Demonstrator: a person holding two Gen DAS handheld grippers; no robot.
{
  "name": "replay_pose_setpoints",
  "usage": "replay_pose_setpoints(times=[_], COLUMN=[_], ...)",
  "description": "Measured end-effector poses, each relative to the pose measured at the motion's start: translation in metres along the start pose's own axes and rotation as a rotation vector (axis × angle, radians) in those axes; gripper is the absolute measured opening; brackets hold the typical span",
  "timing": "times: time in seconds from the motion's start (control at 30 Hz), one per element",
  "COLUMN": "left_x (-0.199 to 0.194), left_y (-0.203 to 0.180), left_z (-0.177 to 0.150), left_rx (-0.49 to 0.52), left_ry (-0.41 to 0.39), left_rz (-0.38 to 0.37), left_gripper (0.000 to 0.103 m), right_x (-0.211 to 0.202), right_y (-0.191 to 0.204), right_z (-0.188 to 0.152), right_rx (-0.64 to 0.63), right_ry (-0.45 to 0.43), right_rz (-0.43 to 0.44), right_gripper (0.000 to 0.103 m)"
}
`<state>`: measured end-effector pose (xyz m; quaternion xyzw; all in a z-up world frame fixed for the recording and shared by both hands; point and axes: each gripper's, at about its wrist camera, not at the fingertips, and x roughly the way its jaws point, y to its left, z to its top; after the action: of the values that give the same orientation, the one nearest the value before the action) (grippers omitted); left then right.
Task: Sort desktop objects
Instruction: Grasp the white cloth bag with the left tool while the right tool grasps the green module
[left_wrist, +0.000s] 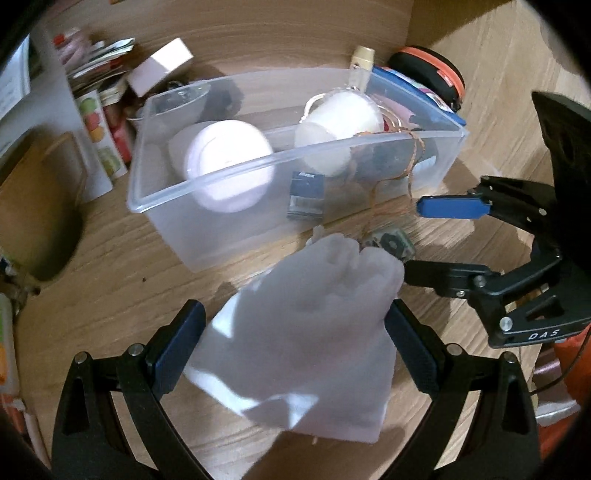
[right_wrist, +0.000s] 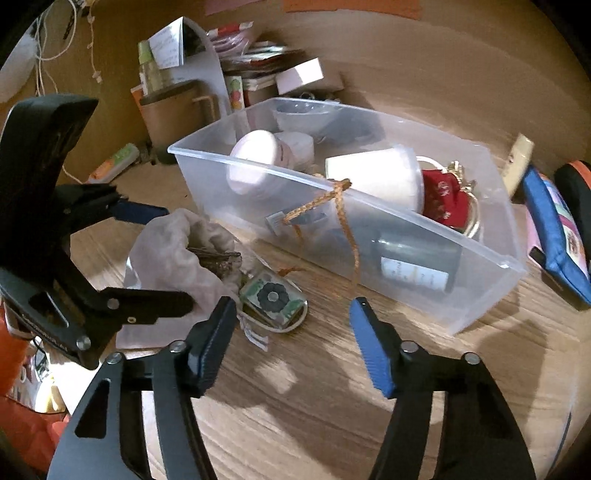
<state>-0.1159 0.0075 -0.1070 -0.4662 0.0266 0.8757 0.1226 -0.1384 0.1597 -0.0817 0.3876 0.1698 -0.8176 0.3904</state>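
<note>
Two grippers: our left gripper (left_wrist: 295, 347) straddles the white cloth pouch (left_wrist: 306, 317), grip unclear. Our right gripper (right_wrist: 291, 332) stands apart, with the clear plastic bin (right_wrist: 480, 295) at one o'clock.

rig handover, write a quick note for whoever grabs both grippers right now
Left gripper: jaws around the white cloth pouch on the desk; grip not certain.
Right gripper: open, nothing between its jaws, just short of the flower-print charm at the pouch mouth.
The charm's orange cord hangs over the clear bin wall.
Done: jars, cup and bottle already in the bin.
Left: pouch, charm, blue case beside the bin.
</note>
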Motion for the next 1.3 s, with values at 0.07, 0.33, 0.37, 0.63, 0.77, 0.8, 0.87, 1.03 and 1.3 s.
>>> replay_pose_setpoints(times=[0.07, 0.33, 0.37, 0.63, 0.77, 0.8, 0.87, 1.03, 1.3], left_x=[0.004, 0.014, 0.013, 0.011, 0.010, 0.010, 0.009, 0.005, -0.004], left_y=[-0.002, -0.002, -0.002, -0.005, -0.007, -0.008, -0.008, -0.014, -0.016], left_z=[0.002, 0.005, 0.005, 0.004, 0.003, 0.003, 0.003, 0.003, 0.003], left_rx=[0.016, 0.015, 0.014, 0.029, 0.041, 0.043, 0.043, 0.061, 0.058], left_ry=[0.006, -0.003, -0.006, -0.024, -0.036, -0.039, -0.044, -0.057, -0.086], left_rz=[0.003, 0.001, 0.001, -0.034, -0.041, -0.042, -0.044, -0.039, -0.029], left_gripper=[0.098, 0.098, 0.098, 0.079, 0.073, 0.072, 0.070, 0.054, 0.042], right_x=[0.003, 0.015, 0.016, 0.021, 0.024, 0.024, 0.024, 0.022, 0.002], right_y=[0.000, -0.001, -0.001, -0.001, 0.001, 0.002, 0.005, 0.010, 0.013], right_z=[0.002, 0.008, 0.008, 0.012, 0.013, 0.013, 0.013, 0.014, 0.010], right_rx=[-0.012, -0.056, -0.058, -0.091, -0.104, -0.107, -0.115, -0.127, -0.118], right_ry=[0.010, 0.038, 0.038, 0.043, 0.045, 0.046, 0.044, 0.041, 0.010], right_rz=[0.003, 0.010, 0.016, 0.052, 0.069, 0.077, 0.070, 0.023, -0.012], right_gripper=[0.056, 0.047, 0.046, 0.038, 0.033, 0.029, 0.026, 0.024, 0.022])
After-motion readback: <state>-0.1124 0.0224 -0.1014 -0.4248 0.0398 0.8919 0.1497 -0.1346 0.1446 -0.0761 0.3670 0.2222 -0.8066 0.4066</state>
